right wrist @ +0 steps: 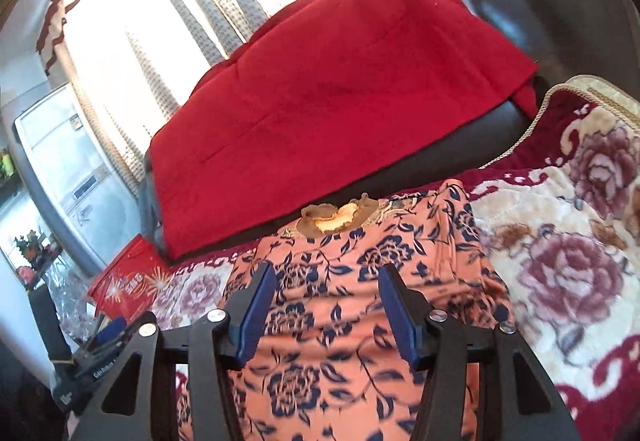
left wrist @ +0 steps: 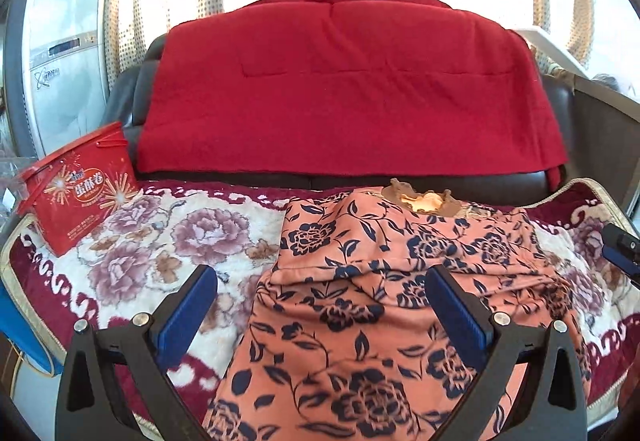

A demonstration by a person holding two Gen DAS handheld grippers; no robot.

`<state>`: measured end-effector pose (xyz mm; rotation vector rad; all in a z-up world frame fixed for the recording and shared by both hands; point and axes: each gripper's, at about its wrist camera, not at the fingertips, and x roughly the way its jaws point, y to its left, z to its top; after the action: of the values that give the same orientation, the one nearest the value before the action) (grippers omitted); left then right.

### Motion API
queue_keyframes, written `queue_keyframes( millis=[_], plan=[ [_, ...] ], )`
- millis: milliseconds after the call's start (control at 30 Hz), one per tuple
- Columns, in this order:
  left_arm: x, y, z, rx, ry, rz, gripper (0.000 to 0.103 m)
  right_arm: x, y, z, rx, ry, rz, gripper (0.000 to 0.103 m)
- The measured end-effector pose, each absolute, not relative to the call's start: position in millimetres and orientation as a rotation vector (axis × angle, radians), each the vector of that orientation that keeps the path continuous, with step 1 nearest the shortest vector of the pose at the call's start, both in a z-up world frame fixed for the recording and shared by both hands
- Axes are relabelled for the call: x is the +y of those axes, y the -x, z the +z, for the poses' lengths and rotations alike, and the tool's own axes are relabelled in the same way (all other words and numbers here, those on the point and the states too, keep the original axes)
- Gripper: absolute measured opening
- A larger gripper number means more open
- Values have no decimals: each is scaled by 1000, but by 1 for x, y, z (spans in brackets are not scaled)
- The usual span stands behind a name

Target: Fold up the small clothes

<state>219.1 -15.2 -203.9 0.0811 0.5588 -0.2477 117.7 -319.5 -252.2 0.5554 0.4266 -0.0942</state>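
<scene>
left gripper: open, empty | floral garment: on blanket

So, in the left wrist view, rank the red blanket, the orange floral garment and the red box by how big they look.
1. Red blanket, largest.
2. Orange floral garment, a close second; it lies nearer the camera, so its true size against the blanket is unsure.
3. Red box, plainly smallest.

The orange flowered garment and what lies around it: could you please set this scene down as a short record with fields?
garment: orange flowered garment, lying on the blanket, collar toward the sofa
left gripper: open, holding nothing
right gripper: open, above the garment
behind: red throw over the sofa back
left side: red box
</scene>
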Motion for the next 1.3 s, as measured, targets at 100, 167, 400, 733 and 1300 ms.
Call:
queue_keyframes(
  millis=[100,167,400,733,1300],
  plan=[
    [-9,-203,-200,544,-80,-249,103,-315,-101,-254,417,-540,-92,59],
    [-5,-195,-198,541,-83,-250,103,-314,-91,-257,419,-541,-87,59],
    [-2,-189,-202,552,-84,-234,103,-313,-71,-261,429,-518,-88,59],
    [0,-209,-219,593,-88,-204,103,-313,-86,-267,458,-522,-80,59],
    [-2,-216,-231,626,-115,-200,103,-313,-91,-273,476,-546,-68,59]
  ],
)
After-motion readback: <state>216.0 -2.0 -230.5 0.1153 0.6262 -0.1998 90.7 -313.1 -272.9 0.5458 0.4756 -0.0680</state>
